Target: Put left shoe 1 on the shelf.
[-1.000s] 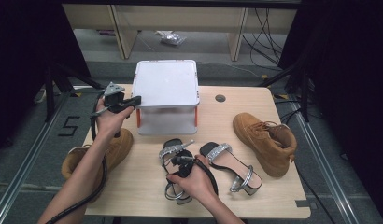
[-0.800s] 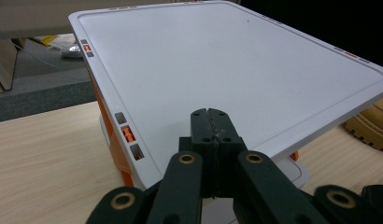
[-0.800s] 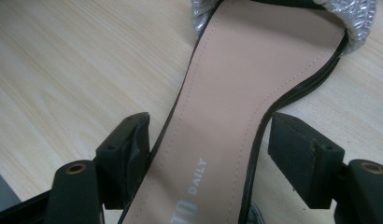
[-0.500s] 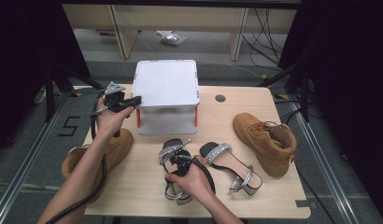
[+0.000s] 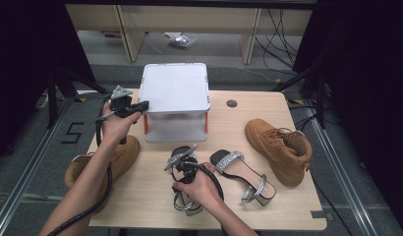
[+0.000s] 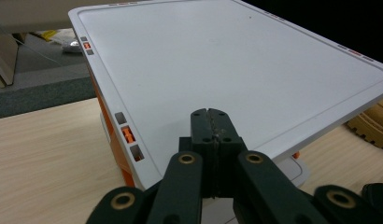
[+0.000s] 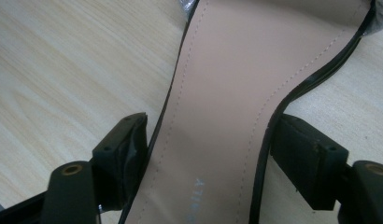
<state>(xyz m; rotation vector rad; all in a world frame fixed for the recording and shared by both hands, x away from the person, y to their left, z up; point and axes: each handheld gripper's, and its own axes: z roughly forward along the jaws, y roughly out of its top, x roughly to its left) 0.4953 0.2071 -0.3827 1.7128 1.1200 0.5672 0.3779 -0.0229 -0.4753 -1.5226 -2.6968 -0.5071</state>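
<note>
Seemingly, right gripper (image 7: 210, 154) pinches the sandal (image 7: 227, 93) at both edges; left gripper (image 6: 211, 128), pressed together, overhangs the box (image 6: 227, 70) rim.

Lab — floor rails (image 5: 22, 187), loose cables (image 5: 278, 29)

**What the views leave hidden or cut off**

In the high view the right hand (image 5: 199, 184) covers most of the near sandal (image 5: 186, 204), hiding the right gripper's (image 5: 186, 166) jaw tips. The left forearm hides much of the tan boot at the left edge of the table (image 5: 122, 156). In the right gripper view the sandal's insole (image 7: 227, 93) runs off the top and bottom edges, and its printed lettering is cut off and unreadable. In the left gripper view the white box lid (image 6: 227, 70) hides the box's body.
</note>
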